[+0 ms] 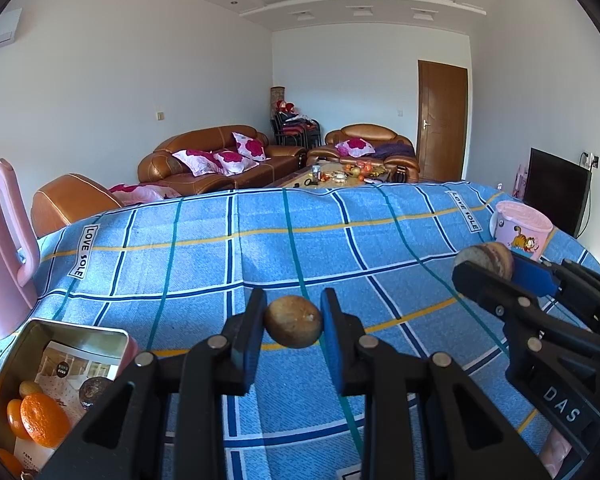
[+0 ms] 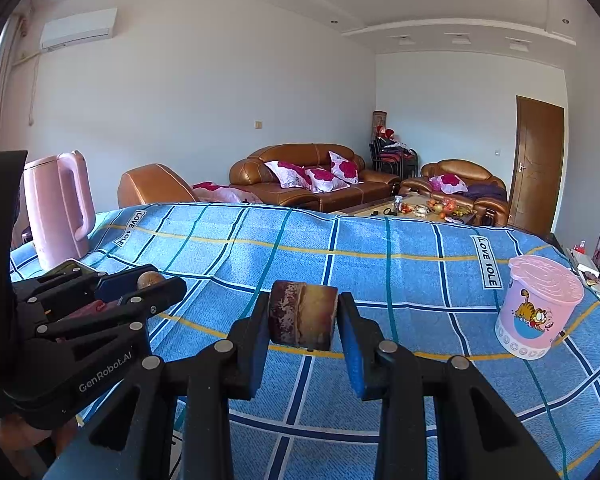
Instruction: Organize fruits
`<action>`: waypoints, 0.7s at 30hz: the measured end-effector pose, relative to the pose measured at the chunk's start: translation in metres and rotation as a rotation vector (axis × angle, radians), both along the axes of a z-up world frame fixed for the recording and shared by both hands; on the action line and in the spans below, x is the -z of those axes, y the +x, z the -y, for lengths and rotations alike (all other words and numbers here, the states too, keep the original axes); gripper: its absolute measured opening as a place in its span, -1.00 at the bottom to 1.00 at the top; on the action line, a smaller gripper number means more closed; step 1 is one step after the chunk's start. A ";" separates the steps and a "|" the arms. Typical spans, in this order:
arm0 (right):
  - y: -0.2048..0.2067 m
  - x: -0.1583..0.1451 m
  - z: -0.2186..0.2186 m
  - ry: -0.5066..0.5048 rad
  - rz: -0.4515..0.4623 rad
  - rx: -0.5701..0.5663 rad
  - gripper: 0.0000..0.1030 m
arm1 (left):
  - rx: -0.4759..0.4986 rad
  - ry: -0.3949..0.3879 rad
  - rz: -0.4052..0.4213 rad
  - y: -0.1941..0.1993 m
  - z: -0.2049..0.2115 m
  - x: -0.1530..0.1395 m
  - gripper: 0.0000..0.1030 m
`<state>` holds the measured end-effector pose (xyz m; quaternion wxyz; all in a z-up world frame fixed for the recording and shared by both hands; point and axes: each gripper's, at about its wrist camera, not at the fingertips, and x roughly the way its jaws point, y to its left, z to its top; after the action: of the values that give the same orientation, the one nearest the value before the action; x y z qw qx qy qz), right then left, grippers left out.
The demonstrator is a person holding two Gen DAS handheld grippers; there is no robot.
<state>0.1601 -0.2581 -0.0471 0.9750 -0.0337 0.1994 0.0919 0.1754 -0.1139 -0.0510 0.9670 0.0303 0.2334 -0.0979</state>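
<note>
With the left gripper (image 1: pixel 293 328) pinching a brown round fruit (image 1: pixel 294 322) and the right gripper (image 2: pixel 303 318) clamping a mottled fruit (image 2: pixel 302 316) above the blue checked cloth (image 1: pixel 340 240), lower each gently into the tin (image 1: pixel 66 330) at its near left corner

Bright daylit room, ceiling glare top right, strong fisheye bending, black vignetted corners, focus sharp

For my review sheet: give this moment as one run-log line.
left gripper: shut on round brown fruit | right gripper: shut on dark mottled fruit | tin box: open, oranges inside | both fruits above blue checked cloth
</note>
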 end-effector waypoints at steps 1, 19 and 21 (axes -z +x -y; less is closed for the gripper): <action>-0.001 0.000 0.000 0.000 0.002 0.000 -0.32 | -0.001 0.000 0.003 -0.001 0.000 0.000 -0.44; -0.014 -0.003 0.001 0.011 0.061 0.000 -0.32 | -0.016 -0.008 0.052 -0.008 -0.003 -0.005 -0.44; -0.016 -0.003 0.001 0.012 0.068 0.000 -0.32 | -0.019 -0.008 0.055 -0.010 -0.004 -0.005 -0.44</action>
<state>0.1444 -0.2588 -0.0437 0.9814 -0.0312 0.1656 0.0919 0.1658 -0.1102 -0.0461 0.9740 0.0270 0.2066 -0.0890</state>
